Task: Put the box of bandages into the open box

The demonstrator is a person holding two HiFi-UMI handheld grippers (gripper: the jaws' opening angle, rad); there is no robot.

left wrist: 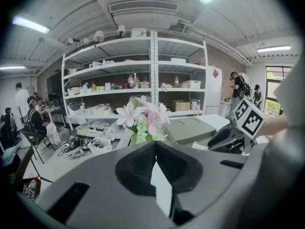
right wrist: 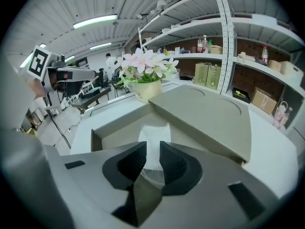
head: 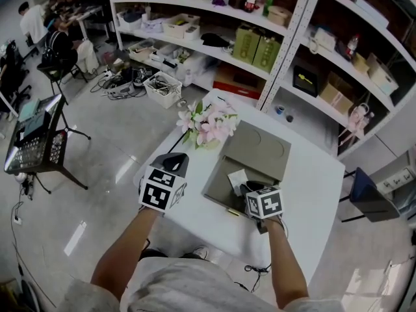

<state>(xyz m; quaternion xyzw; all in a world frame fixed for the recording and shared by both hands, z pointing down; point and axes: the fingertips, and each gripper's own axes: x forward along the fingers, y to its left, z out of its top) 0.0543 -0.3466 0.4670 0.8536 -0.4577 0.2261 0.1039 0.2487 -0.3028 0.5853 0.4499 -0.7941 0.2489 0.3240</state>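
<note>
An open grey-green box (head: pixel 214 188) sits on the white table (head: pixel 312 194), its lid (head: pixel 260 149) lying open at the far side. My right gripper (head: pixel 248 188) is down inside the box, shut on the white box of bandages (head: pixel 237 177). In the right gripper view the bandage box (right wrist: pixel 153 140) fills the gap between the jaws, just over the open box's floor (right wrist: pixel 119 130). My left gripper (head: pixel 174 163) hovers near the table's left edge, shut and holding nothing (left wrist: pixel 159 175).
A pot of pink flowers (head: pixel 208 125) stands at the table's far left corner, close to the lid. Metal shelves (head: pixel 286 38) packed with boxes rise behind the table. The table's left edge drops to the floor by my left gripper.
</note>
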